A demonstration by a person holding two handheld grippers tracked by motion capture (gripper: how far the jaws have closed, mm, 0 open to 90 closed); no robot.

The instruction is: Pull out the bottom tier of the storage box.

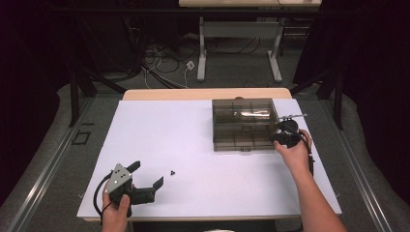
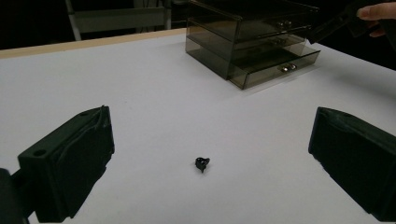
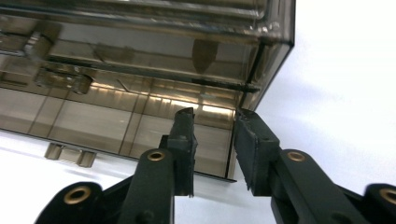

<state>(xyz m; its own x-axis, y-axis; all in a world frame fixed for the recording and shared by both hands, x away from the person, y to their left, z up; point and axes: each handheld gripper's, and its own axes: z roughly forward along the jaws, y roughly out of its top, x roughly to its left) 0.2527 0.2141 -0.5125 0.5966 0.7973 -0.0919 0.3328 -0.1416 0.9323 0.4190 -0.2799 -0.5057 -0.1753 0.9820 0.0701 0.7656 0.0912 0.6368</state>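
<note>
**A:** What sits on the white surface (image 1: 193, 145)?

**B:** A smoked, see-through plastic organiser box with drawers (image 1: 244, 124) stands toward the far right. In the left gripper view its lowest drawer (image 2: 275, 69) is pulled out a little, with a small metal knob on its front. Near the front left lies a tiny black clip-like part (image 1: 172, 172), alone on the bare white top.

**A:** Where is the right gripper?

**B:** The right gripper (image 1: 285, 135) is held in the person's right hand (image 1: 296, 153) at the box's right front corner. In the right gripper view its two black jaws stand either side of the drawer's right side wall (image 3: 232, 140), one inside the drawer and one outside. They are only narrowly apart. I cannot tell whether the pads press on that wall yet; a thin gap seems to show beside each.

**A:** And the left gripper?

**B:** The left gripper (image 1: 147, 176) is in the person's left hand (image 1: 116, 212) at the front left edge of the surface, with a grey three-cornered plate on top and a cable looping from it. Its jaws are wide apart with nothing between them. In the left gripper view the tiny black part (image 2: 201, 163) lies on the surface ahead of them, roughly midway between the two pads and touching neither. It is well apart from the box.
</note>
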